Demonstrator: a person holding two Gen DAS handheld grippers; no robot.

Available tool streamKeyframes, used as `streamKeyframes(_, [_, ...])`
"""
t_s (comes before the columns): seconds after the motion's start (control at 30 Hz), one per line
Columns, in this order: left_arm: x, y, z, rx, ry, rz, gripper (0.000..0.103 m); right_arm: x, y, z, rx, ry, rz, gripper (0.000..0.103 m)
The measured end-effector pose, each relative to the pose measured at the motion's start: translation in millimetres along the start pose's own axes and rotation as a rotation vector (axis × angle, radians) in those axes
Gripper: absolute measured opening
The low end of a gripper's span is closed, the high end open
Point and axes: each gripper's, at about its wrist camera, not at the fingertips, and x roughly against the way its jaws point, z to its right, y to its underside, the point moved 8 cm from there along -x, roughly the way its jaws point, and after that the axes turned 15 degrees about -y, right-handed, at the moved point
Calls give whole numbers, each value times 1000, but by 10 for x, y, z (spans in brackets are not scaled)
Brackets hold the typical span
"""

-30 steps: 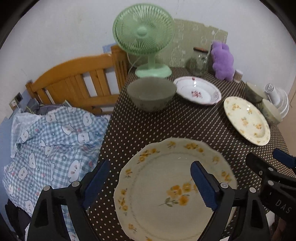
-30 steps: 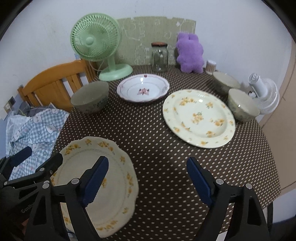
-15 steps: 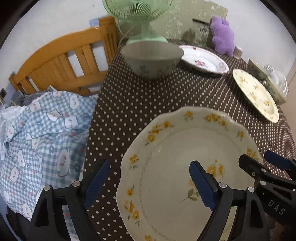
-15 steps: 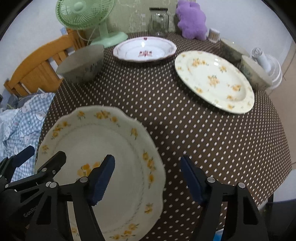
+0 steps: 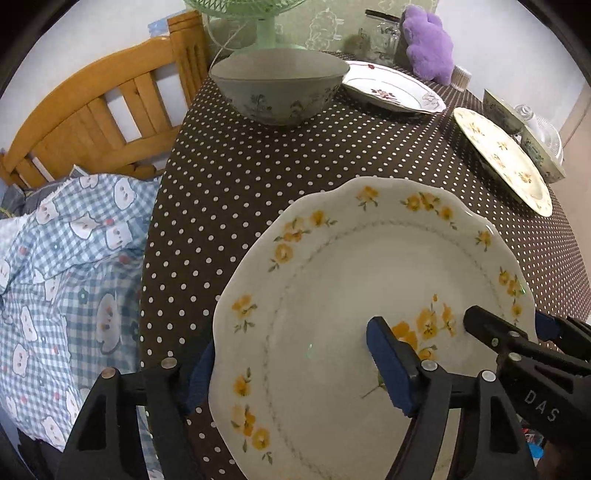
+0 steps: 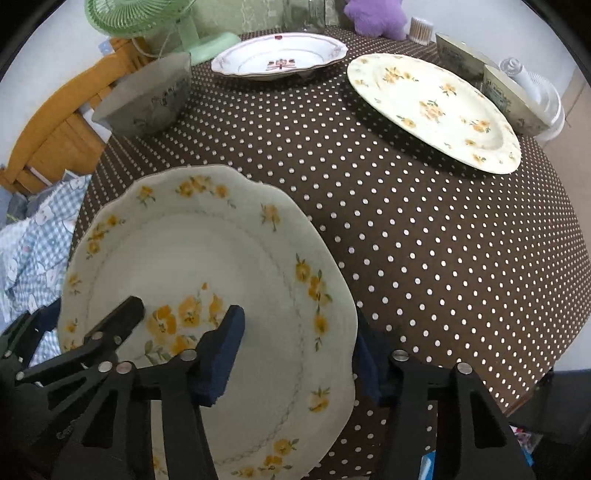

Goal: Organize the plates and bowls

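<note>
Left gripper [image 5: 295,363]: lower centre of the left view. Jaws closing, astride the left rim of the near plate [image 5: 362,295]; one pad sits over the well, the other just outside the rim. No firm pinch visible yet.

Right gripper [image 6: 297,354]: lower centre of the right view. Jaws closing faster, astride the plate's right rim in the same manner; contact cannot be confirmed.

Change: a second ago both grippers stood higher and wider, with the plate smaller in frame. Both have since come down onto opposite rims and begun narrowing. Reading: a two-sided pickup of this plate is beginning, probably to stack it with its match.

Near plate: lower half of both views, flat on the table [image 6: 424,221], near its front edge, yellow flowers, scalloped rim.

Count, outward:
- Yellow-flower plates: two. The second [image 6: 436,107] lies upper right in the right view, well apart.
- Red-motif plate [image 6: 280,55]: one, top centre.
- Bowls: three. One grey-green [image 5: 279,88], top centre of the left view; two [image 6: 513,99] at upper right in the right view, just beside the second plate.
- Green fan [image 6: 147,22]: one, upper left.
- White fan [image 6: 535,92]: one, far right.
- Purple toy [image 5: 428,48]: one.
- Jar [image 5: 384,37]: one.
- Chair [image 5: 103,110], checked cloth [image 5: 66,266]: left edge.
</note>
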Motion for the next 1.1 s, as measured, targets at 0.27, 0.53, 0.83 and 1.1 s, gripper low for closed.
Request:
streamKeyframes(0.27, [-16,-25,-3,21,-14,-20,76,-3,-62,12,0,-15,-15,57])
streamKeyframes(0.53, [75,-135,157,26,-10,-7,75,64,-226,145,-5,-10,-7,57])
streamKeyframes(0.83, [63,-326,341,53,-22,-17,75,88,-509,336,20,-12,-4,57])
streamKeyframes(1.1, [-23,-437,449,77,-25,-39,75,37,-650,502,6,-15,-21,57])
